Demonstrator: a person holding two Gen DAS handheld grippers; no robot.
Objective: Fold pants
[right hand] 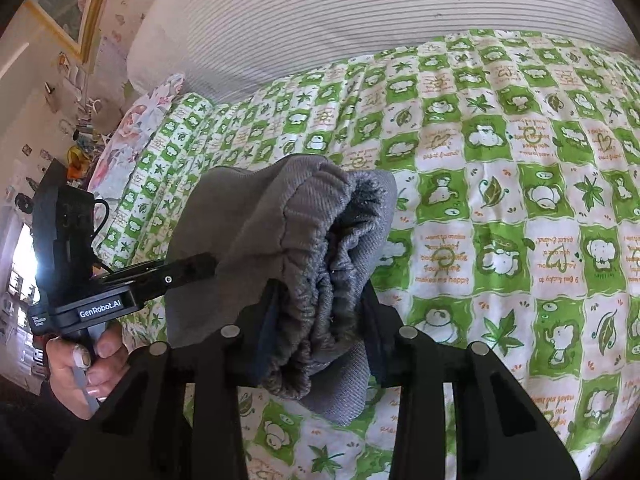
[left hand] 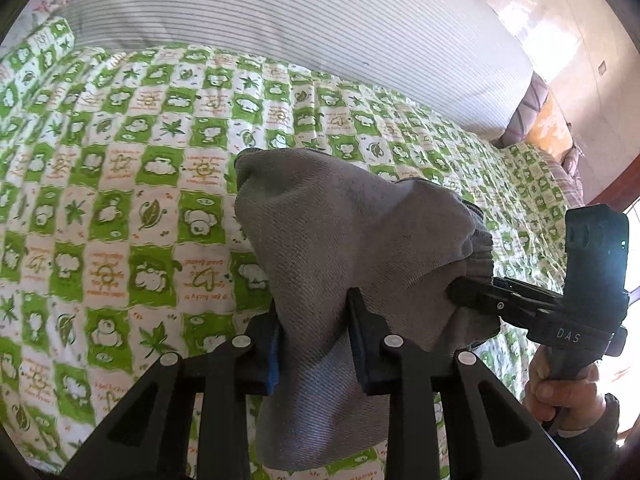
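The grey pants (left hand: 344, 240) are bunched into a thick folded bundle and held up above the green-and-white checked bedspread (left hand: 120, 200). My left gripper (left hand: 316, 344) is shut on one side of the bundle. My right gripper (right hand: 320, 320) is shut on the gathered elastic waistband side of the pants (right hand: 304, 240). In the left wrist view the right gripper (left hand: 464, 296) comes in from the right and pinches the cloth. In the right wrist view the left gripper (right hand: 200, 266) comes in from the left, its tips buried in the cloth.
A large white striped pillow or bolster (left hand: 320, 20) lies along the far side of the bed. A floral pillow (right hand: 136, 128) sits at the bed's left end, with a cluttered wall and shelf (right hand: 60, 120) beyond. Folded fabrics (left hand: 536, 112) sit at the right end.
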